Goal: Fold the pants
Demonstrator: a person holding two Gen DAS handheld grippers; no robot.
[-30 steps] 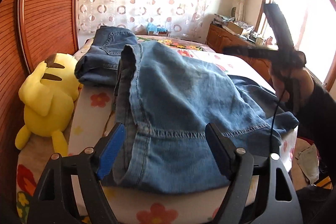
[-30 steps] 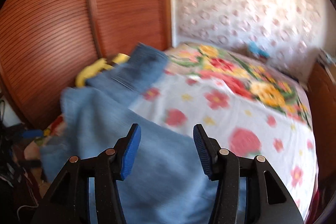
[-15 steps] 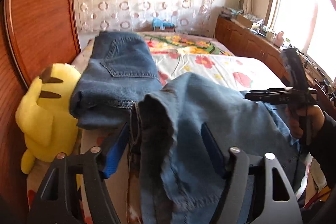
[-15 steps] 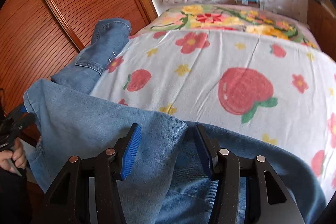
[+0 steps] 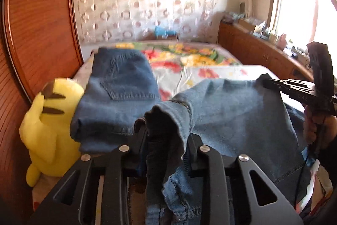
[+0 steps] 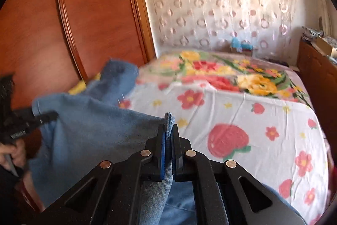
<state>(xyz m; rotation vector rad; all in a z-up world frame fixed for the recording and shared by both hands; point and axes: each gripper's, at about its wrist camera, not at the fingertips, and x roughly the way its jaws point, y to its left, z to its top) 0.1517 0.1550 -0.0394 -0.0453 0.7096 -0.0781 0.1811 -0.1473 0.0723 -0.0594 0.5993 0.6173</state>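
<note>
Right gripper (image 6: 167,136) is clamped on a fold of the pants (image 6: 90,119), lower centre; left gripper (image 5: 166,140) is closing on their bunched hem.

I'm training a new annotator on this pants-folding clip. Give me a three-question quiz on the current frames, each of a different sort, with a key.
1. True or false: the right tongs are clamped on a fold of the light blue jeans.
2. Multiple choice: what sits beside the folded dark jeans, against the wooden wardrobe? A) a pillow B) a yellow plush toy C) a basket
3. Fill in: the bed sheet is printed with flowers and ____.

Key:
1. True; denim is pinched between the pads.
2. B, the yellow plush toy.
3. Strawberries.

The left tongs are closing with bunched denim between them.
</note>
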